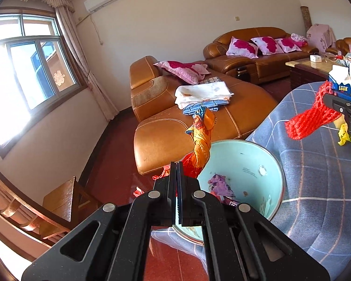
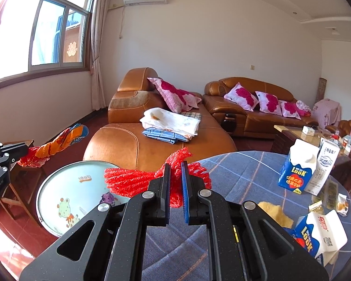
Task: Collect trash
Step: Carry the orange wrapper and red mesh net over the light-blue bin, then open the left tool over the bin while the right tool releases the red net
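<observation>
Where the left gripper (image 1: 177, 164) pinches it, the orange-and-red plastic wrapper (image 1: 202, 138) is twisted into a rope, its crumpled blue-printed end sticking up above the pale blue bin (image 1: 248, 164); the fingers are pressed together on its lower end, which is hidden behind them. The right gripper (image 2: 175, 166) holds a red foam fruit net (image 2: 128, 182) between narrowly spaced fingers, the net's open-mesh tube extending to the left over the bin rim and bunching above the fingertips. The bin stands just beside the checked blue worktop (image 2: 245, 178) and contains a purple wrapper (image 1: 218, 185), partly hidden by the left gripper's linkage. On the worktop stand two milk cartons (image 2: 297, 166), a third carton (image 2: 320, 231) lying near the frame edge and partly cut off. Small wrappers (image 2: 316, 206) near it are too small to identify. Behind, a brown leather sofa (image 2: 138, 145) carries folded cloths (image 2: 173, 121).
</observation>
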A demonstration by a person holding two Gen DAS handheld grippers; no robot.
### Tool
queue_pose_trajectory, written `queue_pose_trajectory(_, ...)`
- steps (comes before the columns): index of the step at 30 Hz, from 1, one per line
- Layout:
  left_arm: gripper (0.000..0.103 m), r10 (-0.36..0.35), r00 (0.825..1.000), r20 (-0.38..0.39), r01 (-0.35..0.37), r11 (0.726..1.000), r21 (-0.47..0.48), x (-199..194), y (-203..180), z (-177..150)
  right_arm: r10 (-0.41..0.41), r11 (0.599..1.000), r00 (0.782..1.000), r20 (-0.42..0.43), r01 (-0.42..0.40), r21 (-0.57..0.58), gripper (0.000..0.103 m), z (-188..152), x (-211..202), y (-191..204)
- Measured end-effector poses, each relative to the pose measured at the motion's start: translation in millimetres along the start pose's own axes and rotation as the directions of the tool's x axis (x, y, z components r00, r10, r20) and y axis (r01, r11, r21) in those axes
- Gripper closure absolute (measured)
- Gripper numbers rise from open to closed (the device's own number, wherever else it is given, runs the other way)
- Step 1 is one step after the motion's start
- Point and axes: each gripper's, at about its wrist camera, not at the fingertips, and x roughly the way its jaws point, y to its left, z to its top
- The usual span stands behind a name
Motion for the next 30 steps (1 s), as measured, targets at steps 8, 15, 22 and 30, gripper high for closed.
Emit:
queue_pose_trajectory(8, 0.103, 0.033, 0.999, -0.012, -0.033, 0.999, 0.005, 7, 5, -3, 0.017, 1.000, 1.000, -0.006, -0.017, -0.027, 0.094, -3, 11, 10)
queue_pose_trajectory(15, 0.103, 0.049, 0.999, -0.023, -0.049, 0.999, 0.006, 12, 7, -5, 0.027, 0.998, 1.000, -0.005, -0.027, -0.051, 0.094, -4, 18, 16)
queue_pose_trajectory(22, 0.103, 0.063, 0.997, -0.035, -0.062, 0.998, 0.015, 16, 8, -7, 0.049, 0.995, 0.999, -0.008, -0.050, -0.087, 0.094, -6, 25, 25)
queue_pose_trajectory(30, 0.103, 0.059, 0.997, -0.049, -0.058, 0.998, 0.018, 20, 9, -9, 0.059, 0.991, 0.998, -0.008, -0.059, -0.118, 0.094, -6, 27, 33)
